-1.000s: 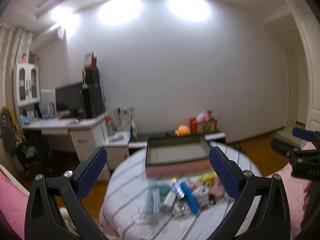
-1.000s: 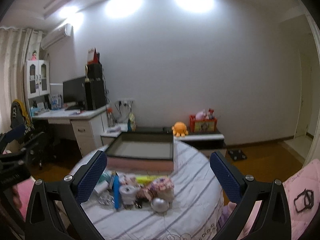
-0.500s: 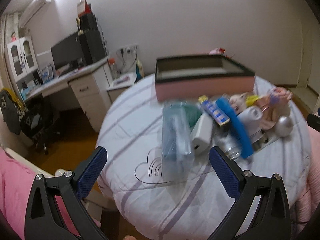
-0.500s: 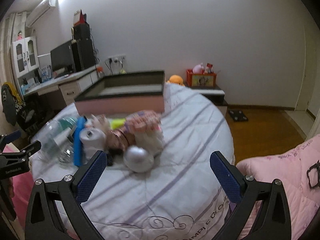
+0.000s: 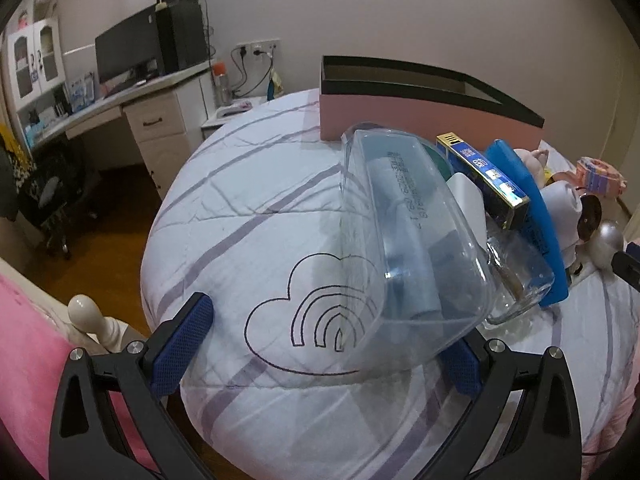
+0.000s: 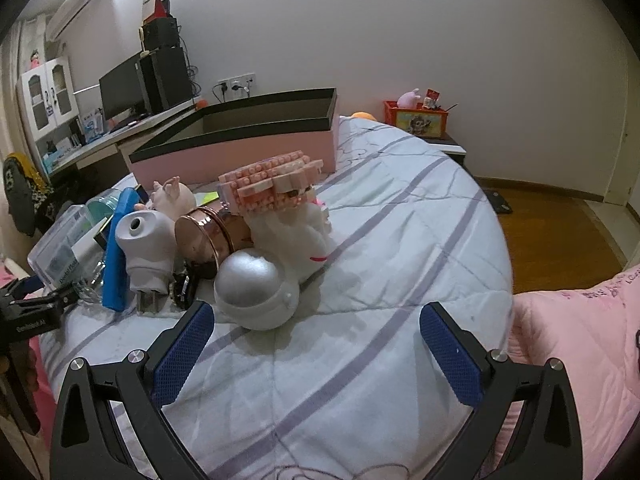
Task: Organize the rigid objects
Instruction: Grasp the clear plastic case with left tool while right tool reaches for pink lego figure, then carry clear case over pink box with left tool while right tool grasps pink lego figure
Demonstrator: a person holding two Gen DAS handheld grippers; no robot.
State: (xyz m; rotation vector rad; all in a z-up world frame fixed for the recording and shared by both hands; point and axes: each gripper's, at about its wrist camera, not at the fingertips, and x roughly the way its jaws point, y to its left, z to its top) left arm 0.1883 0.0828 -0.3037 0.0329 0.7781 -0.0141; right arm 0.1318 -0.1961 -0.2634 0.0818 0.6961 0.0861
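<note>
A pile of rigid objects lies on the striped bedspread in front of a pink box with a black rim (image 5: 420, 114) (image 6: 240, 148). In the left wrist view my left gripper (image 5: 320, 344) is open, with a clear plastic case (image 5: 408, 240) lying just ahead between its fingers. Beside the case are a blue-and-gold carton (image 5: 484, 176), a blue bar (image 5: 532, 216) and a glass jar (image 5: 520, 284). In the right wrist view my right gripper (image 6: 316, 356) is open, close in front of a silver ball (image 6: 256, 288). Behind the ball are a copper tin (image 6: 208, 236), a pink brick model (image 6: 272, 184) and a white nozzle piece (image 6: 144, 248).
The round bed's edge (image 5: 160, 248) drops to a wooden floor (image 6: 560, 224). A desk with a monitor (image 5: 132, 52) stands at the left. A pink quilt (image 6: 580, 340) lies at the right. My left gripper shows at the left edge of the right wrist view (image 6: 32, 304).
Both grippers have dropped from looking across the room and closed in on the pile. The clear case and the silver ball are now much nearer. Both stay open.
</note>
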